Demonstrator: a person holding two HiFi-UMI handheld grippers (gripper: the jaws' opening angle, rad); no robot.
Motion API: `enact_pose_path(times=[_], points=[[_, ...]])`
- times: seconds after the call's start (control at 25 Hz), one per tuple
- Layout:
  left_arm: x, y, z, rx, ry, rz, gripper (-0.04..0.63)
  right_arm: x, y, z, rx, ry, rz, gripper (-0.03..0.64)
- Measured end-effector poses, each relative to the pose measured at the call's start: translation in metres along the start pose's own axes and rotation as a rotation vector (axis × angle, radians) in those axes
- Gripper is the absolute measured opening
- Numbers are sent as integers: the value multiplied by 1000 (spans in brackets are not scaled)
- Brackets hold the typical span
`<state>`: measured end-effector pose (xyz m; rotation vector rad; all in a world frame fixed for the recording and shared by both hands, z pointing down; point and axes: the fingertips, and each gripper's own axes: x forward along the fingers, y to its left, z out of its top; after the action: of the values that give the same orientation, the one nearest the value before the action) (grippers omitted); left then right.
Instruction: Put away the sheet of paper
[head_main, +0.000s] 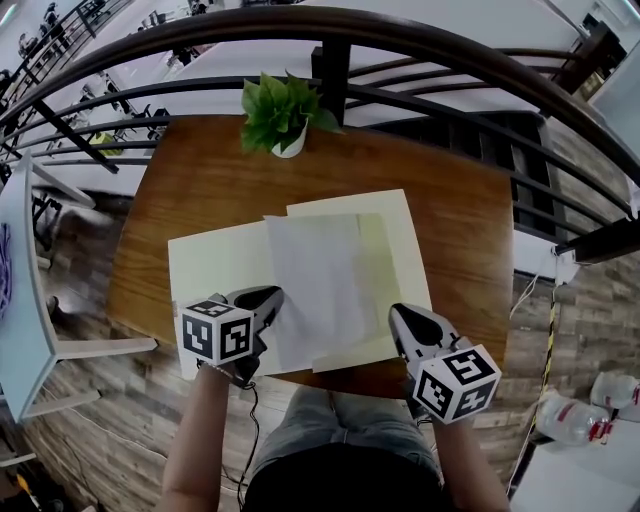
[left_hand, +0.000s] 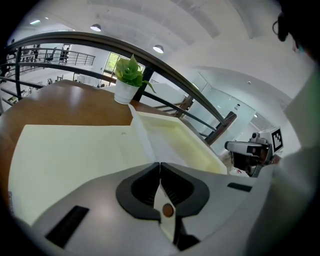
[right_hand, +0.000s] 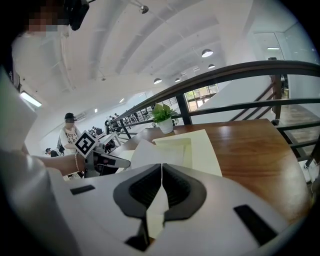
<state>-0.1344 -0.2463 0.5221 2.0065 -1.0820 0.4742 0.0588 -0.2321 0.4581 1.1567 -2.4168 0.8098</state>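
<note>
— head view first: where is the sheet of paper (head_main: 318, 290)?

— it lies lengthwise on an open pale yellow folder (head_main: 210, 270), over the fold, with a flap showing on each side. the folder lies on the brown wooden worktop (head_main: 455, 225), and its near edge is close to the worktop's near edge.

— and the grippers?

— the left gripper (head_main: 270, 295) is at the sheet's near left corner, and the right gripper (head_main: 394, 309) is at its near right edge. in the left gripper view the jaws are pressed together. the sheet's left edge runs straight into their tips, lifted a little off the folder. the right gripper view shows much the same: jaws closed, with the white sheet rising into them. so each gripper seems to be pinching the sheet.

— any writing you can read?

— the clearest print is the black-and-white square markers on each gripper's cube (head_main: 218, 332), which are patterns rather than words. the left gripper view shows a tiny mark on the folder's left flap, too small to read. on the floor to the right lie what look like clear bottles (head_main: 572, 420) with red on their labels, and that print is too small as well.

— what else is on the worktop?

— a leafy green plant in a white pot (head_main: 280, 125) stands at the middle of the far edge, well apart from the folder. a dark curved railing (head_main: 420, 30) runs behind it.
</note>
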Motion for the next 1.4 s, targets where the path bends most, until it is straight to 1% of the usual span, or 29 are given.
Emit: enact_pose_path(times=[0.16, 0.44, 0.8, 1.08, 1.24, 1.4], points=[[13, -12, 1, 2, 10, -27, 23, 0, -8, 3, 9, -9, -9, 29], [33, -26, 1, -8, 34, -46, 23, 1, -15, 5, 18, -13, -15, 29], [50, -44, 1, 47, 89, -119, 23, 3, -17, 3, 23, -9, -17, 29], [60, -53, -1, 67, 124, -147, 25, 5, -17, 4, 28, -6, -11, 29], [67, -56, -4, 81, 150, -147, 25, 5, -17, 4, 22, 1, -6, 29], [71, -55, -7, 95, 177, -128, 31, 4, -19, 4, 25, 1, -8, 29]])
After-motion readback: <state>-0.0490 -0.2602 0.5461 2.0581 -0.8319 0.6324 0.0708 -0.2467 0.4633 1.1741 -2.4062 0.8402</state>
